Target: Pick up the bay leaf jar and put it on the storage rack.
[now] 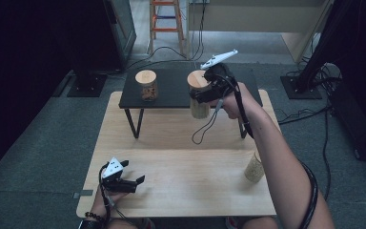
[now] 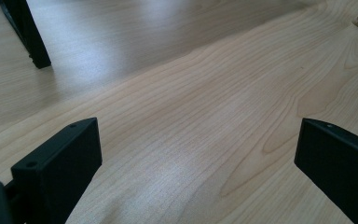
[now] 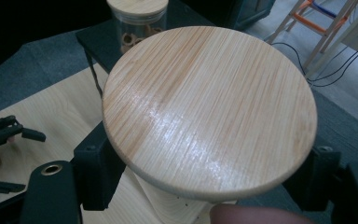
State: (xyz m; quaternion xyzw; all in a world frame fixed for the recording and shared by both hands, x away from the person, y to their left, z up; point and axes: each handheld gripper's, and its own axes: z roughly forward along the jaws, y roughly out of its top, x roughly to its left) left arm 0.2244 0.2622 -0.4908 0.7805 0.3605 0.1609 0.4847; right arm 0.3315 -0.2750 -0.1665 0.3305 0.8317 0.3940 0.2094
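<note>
From the high view, I take the black shelf [image 1: 171,93] on the wooden table [image 1: 181,167] as my landmark. My right gripper [image 1: 198,95] is clamped on a jar with a wooden lid [image 1: 199,98], held at the shelf's front edge, toward its right end, with the jar's body hanging in front of the shelf. A second jar [image 1: 147,86] stands on the shelf's left part, well apart from the held one. A third jar [image 1: 254,168] stands on the table well in front of the shelf, near the table's right edge. My left gripper [image 1: 133,175] rests low over the table's near left area, far in front of the shelf, jaws spread with nothing between them.

In the left gripper view, I see both jaws wide apart over bare table [image 2: 191,116], a shelf leg [image 2: 25,32] at upper left.

In the right gripper view, the round lid [image 3: 209,109] sits between my jaws, which press on the jar below it; the second jar [image 3: 137,21] stands behind on the shelf [image 3: 93,39].
</note>
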